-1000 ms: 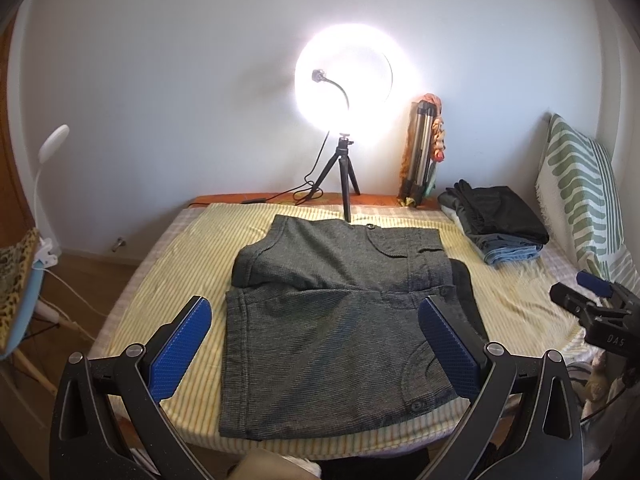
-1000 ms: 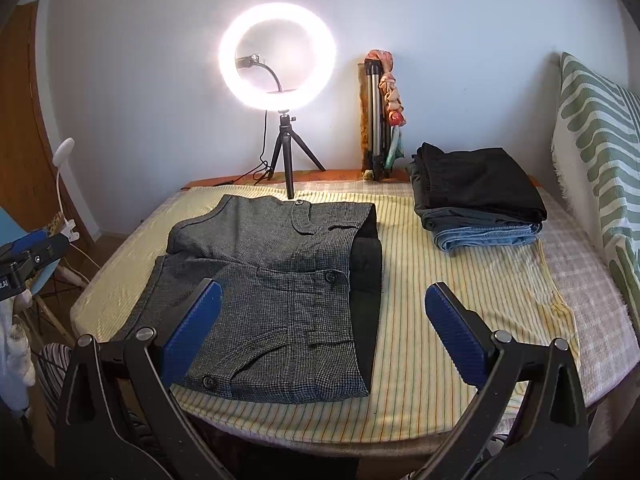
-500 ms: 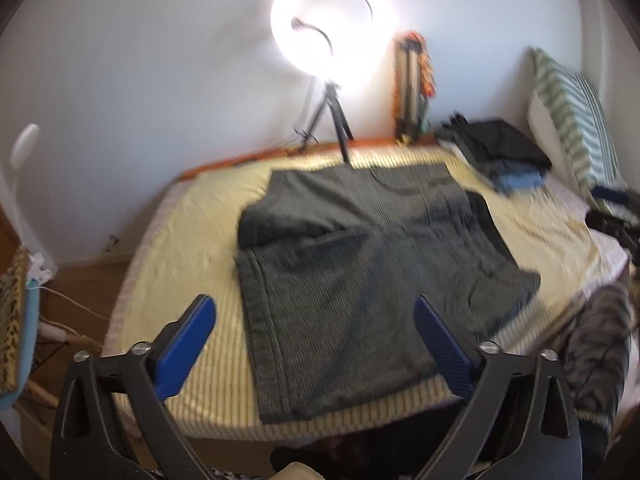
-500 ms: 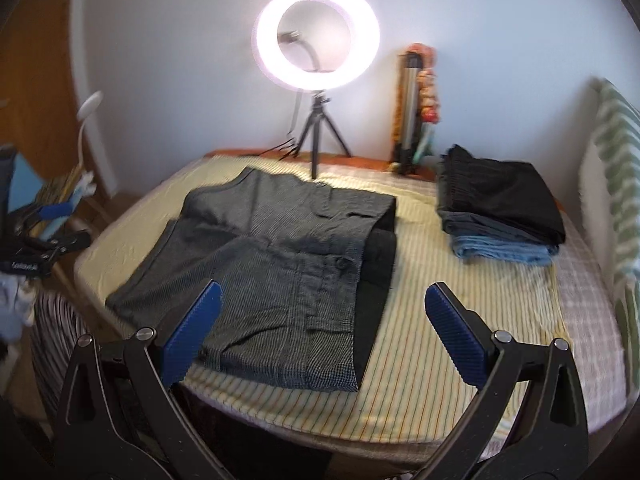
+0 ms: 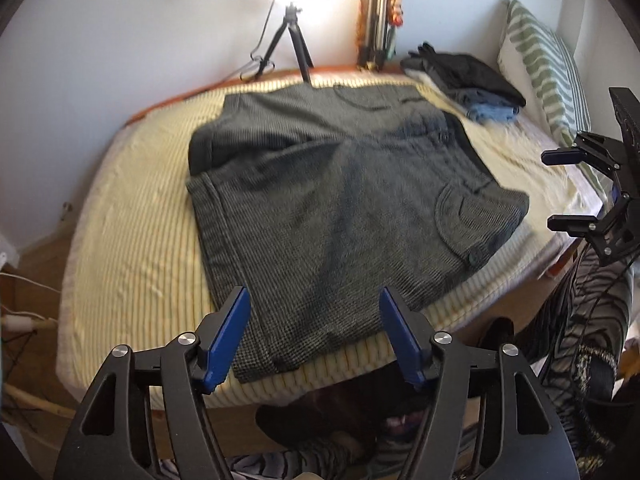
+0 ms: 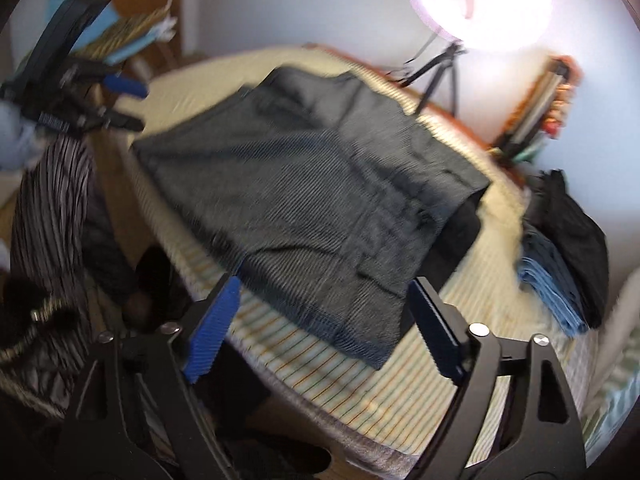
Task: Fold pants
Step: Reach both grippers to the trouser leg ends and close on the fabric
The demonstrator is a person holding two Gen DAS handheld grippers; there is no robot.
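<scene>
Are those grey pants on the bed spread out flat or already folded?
Partly folded. The grey pants lie flat on the striped bedspread, one layer doubled over another, its edge crossing the cloth.

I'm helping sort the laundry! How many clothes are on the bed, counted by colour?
Grey: 1, the pants spread flat in the middle.
Black: 1, the folded piece on top of the pile by the pillow.
Blue: 1, the folded piece at the bottom of that pile.
Total: 3 that I can tell; blur may hide another layer in the pile.

One pair of grey pants [image 5: 340, 200], two grippers, one folded stack [image 5: 472, 84].
</scene>
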